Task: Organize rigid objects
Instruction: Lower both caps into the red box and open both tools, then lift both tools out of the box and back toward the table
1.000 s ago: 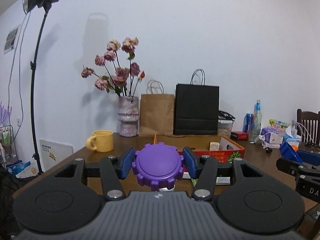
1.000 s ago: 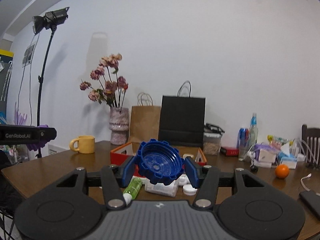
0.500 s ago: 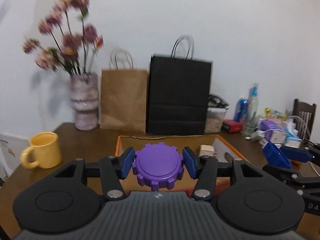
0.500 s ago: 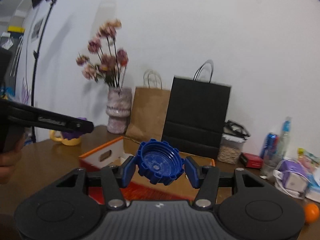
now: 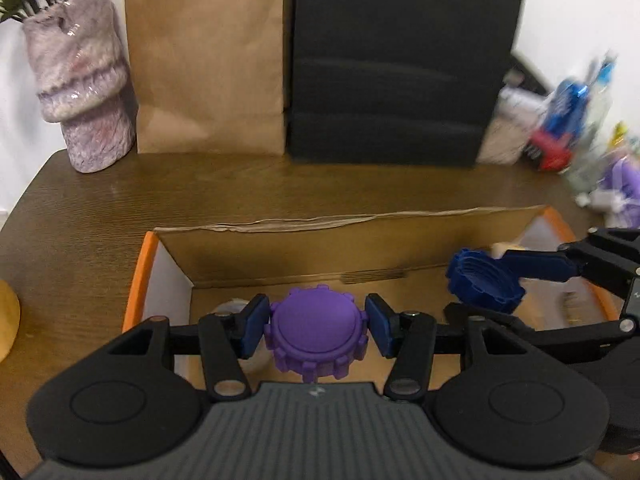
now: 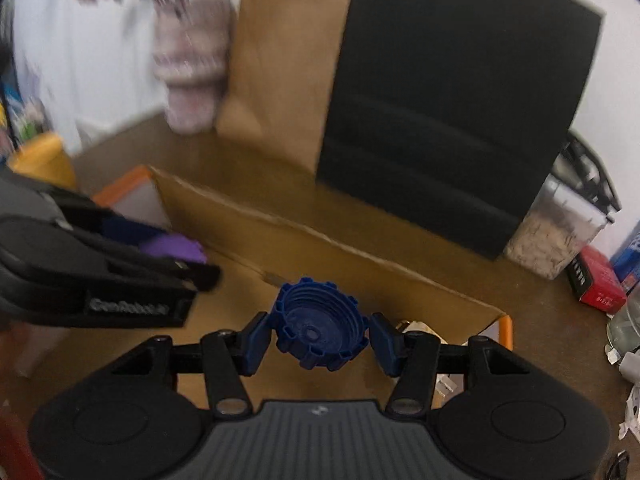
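Round purple ridged plastic cap [image 5: 316, 336] is gripped by left gripper [image 5: 316, 330] fingers; dark blue threaded plastic cap [image 6: 320, 334] by right gripper [image 6: 320, 338] fingers. Both are held above open orange-edged cardboard box [image 5: 280, 256] on brown wooden bench [image 5: 100, 216].

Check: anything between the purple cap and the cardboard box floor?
Nothing blocks it. The purple ridged plastic cap, in the left hand-held gripper, hangs over the open orange-rimmed cardboard box; a pale round item lies just left.
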